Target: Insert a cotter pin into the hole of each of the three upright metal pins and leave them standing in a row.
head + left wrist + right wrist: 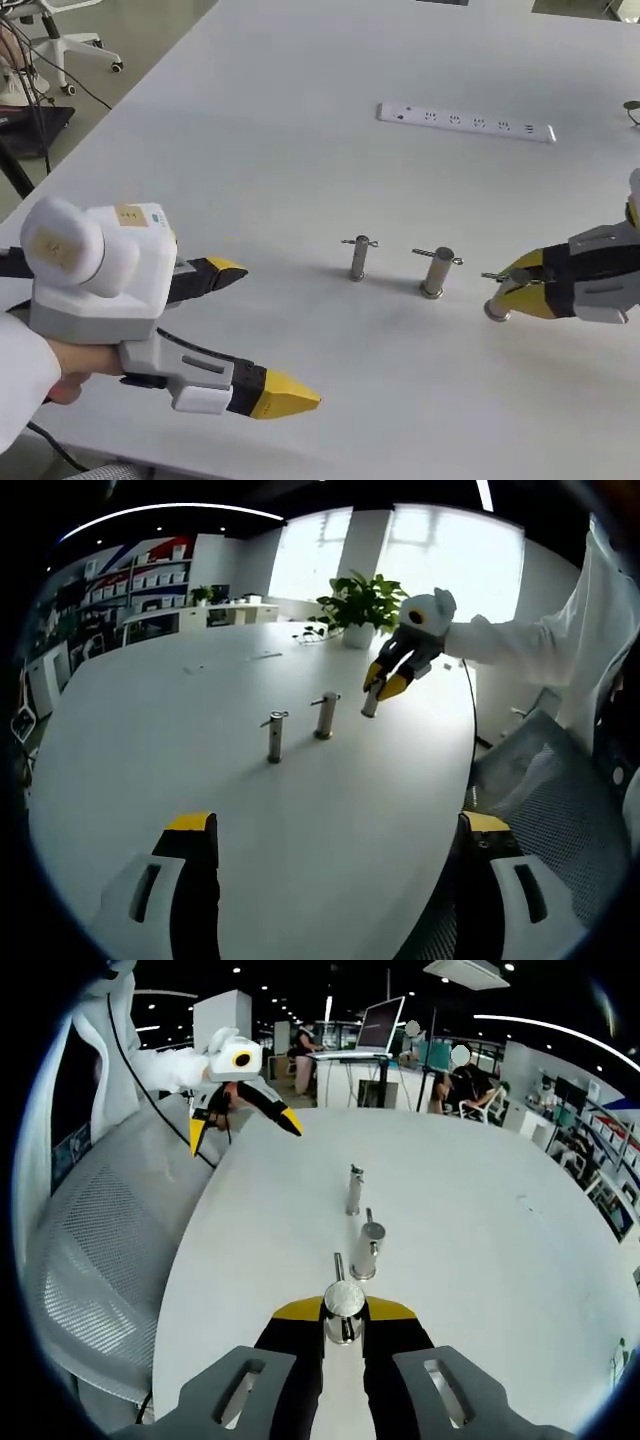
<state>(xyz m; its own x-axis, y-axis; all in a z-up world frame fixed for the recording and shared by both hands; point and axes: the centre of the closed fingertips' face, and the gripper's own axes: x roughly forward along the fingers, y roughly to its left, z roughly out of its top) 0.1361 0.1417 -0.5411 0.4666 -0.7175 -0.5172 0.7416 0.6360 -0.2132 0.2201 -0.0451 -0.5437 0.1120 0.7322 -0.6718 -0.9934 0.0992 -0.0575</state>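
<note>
Metal pins [436, 272] stand upright in a row on the white surface [300, 150]. The two clear of the grippers each carry a cotter pin [359, 241] through the top. Right gripper [343, 1318] has its fingers closed narrow on the third pin [497, 311] (wire shows at its top too). Left gripper [268, 335] hovers well apart, fingers wide, holding nothing.

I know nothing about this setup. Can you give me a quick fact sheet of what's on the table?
table: white table top
first: left silver metal pin, upright, wire cotter pin through its top
second: middle silver metal pin, upright, its own cotter pin fitted likewise
third: right silver metal pin, gripped near its top by the right gripper
idle: left gripper, open, off to the side
back: white power strip
</note>
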